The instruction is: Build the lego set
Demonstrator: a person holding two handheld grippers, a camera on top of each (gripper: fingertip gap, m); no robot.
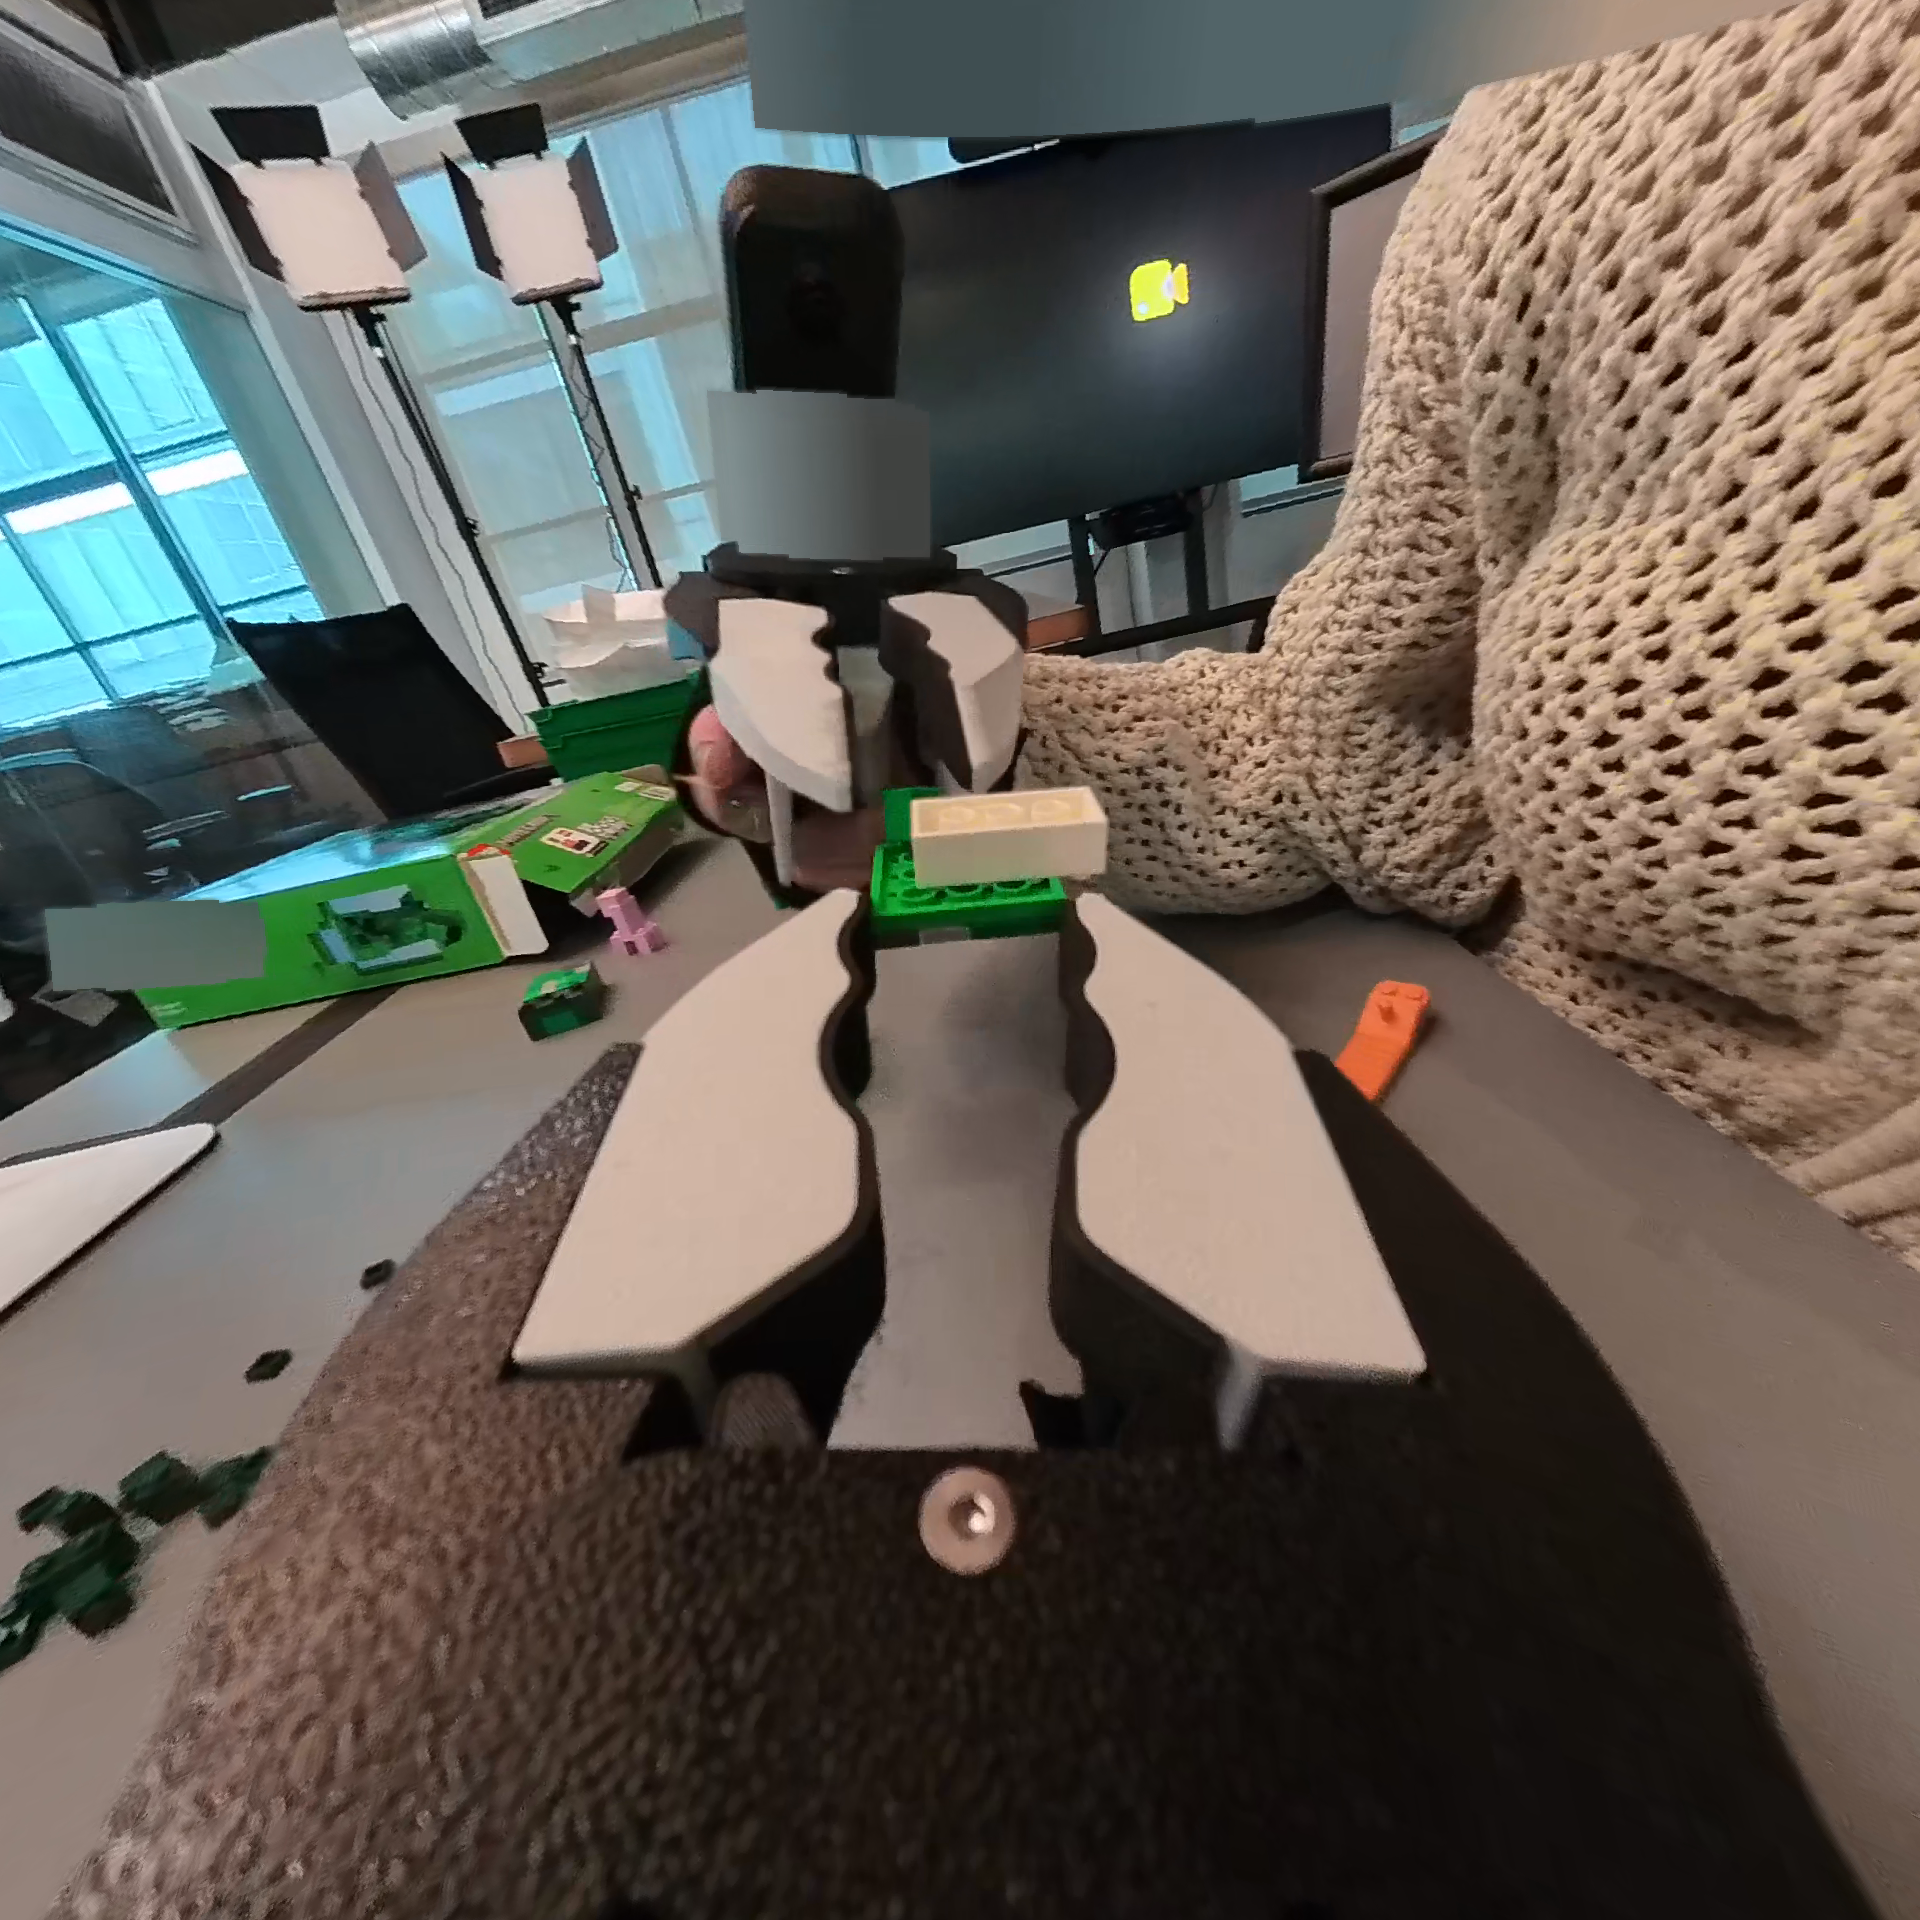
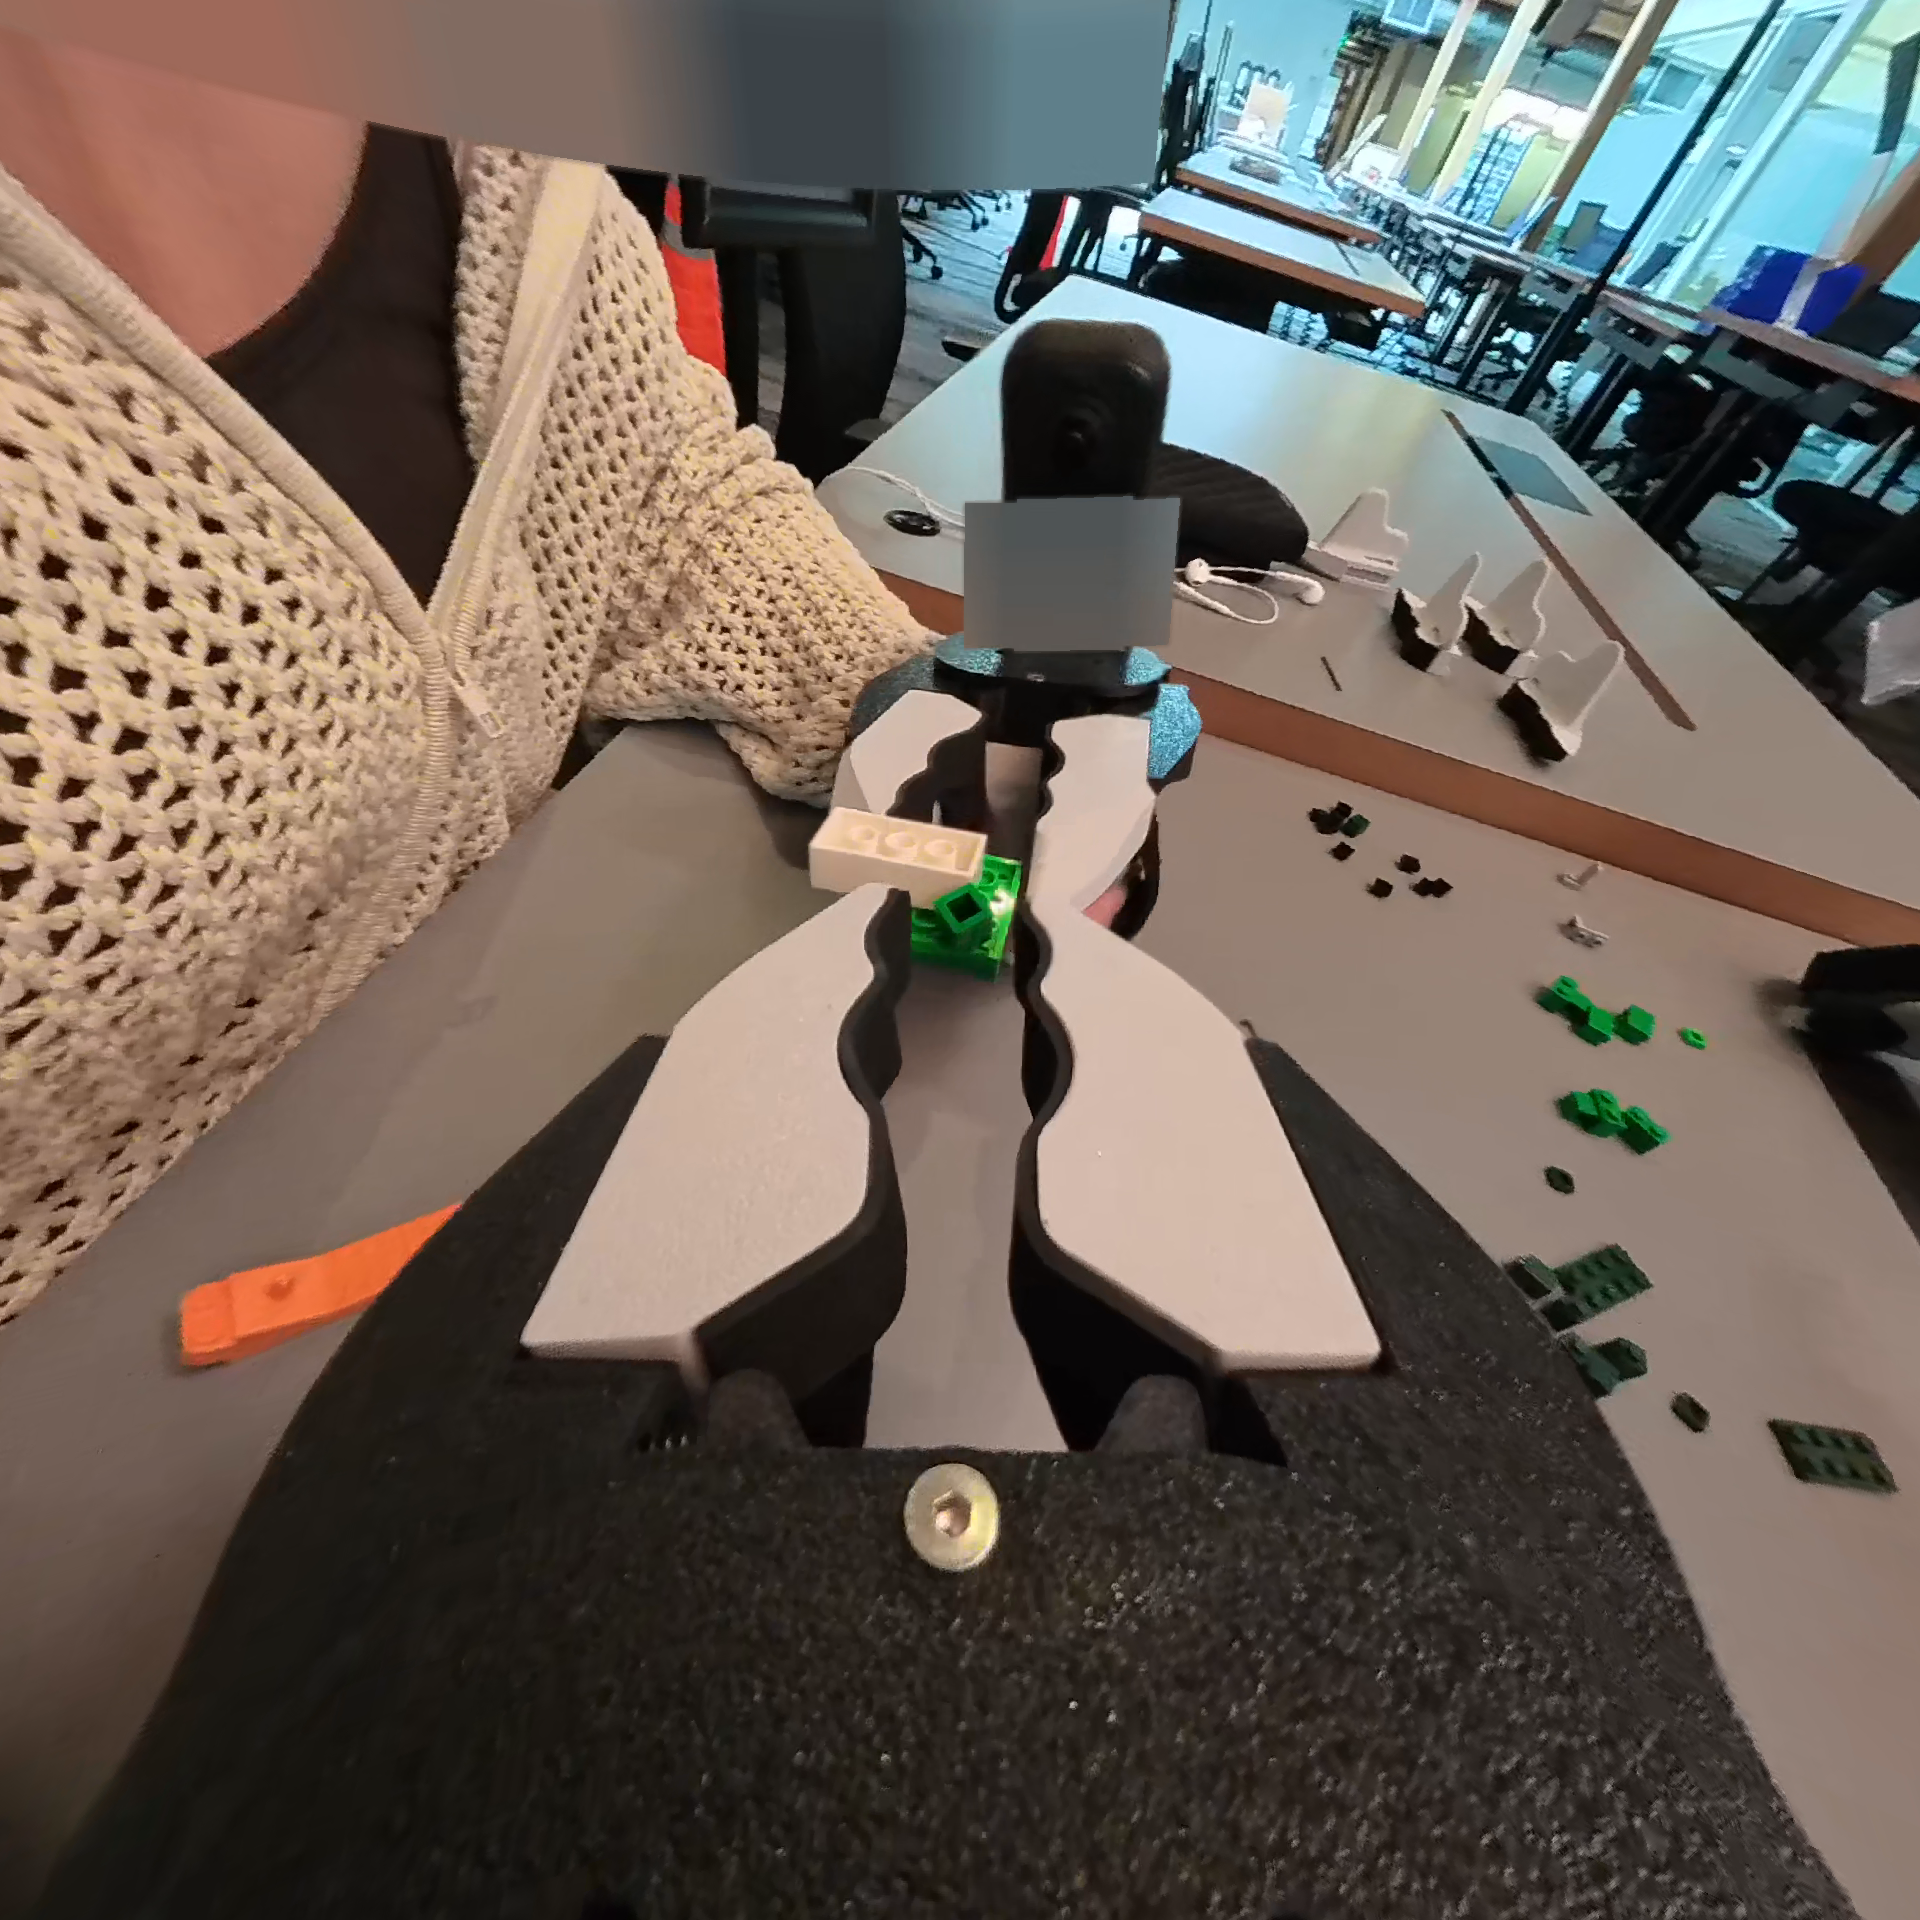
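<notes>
- left gripper (image 1: 966, 940): pale grey fingers with black wavy inner edges, on a speckled black body
- right gripper (image 2: 954, 925): the same pale grey and black
- white brick (image 1: 1006, 844) on a bright green block (image 1: 966, 899)
- orange brick separator (image 1: 1382, 1037) on the grey table (image 1: 1610, 1164)
- green box (image 1: 343, 925) with a white flap; small pink figure (image 1: 632, 923) beside it
- loose bright green pieces (image 2: 1595, 1013) and dark green plates (image 2: 1831, 1455)
- cream open-knit sweater (image 1: 1662, 623) over a black top (image 2: 364, 343)

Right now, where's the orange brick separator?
Orange brick separator lies flat on the grey table, near the person's knit sleeve, on the right gripper's left.
</notes>
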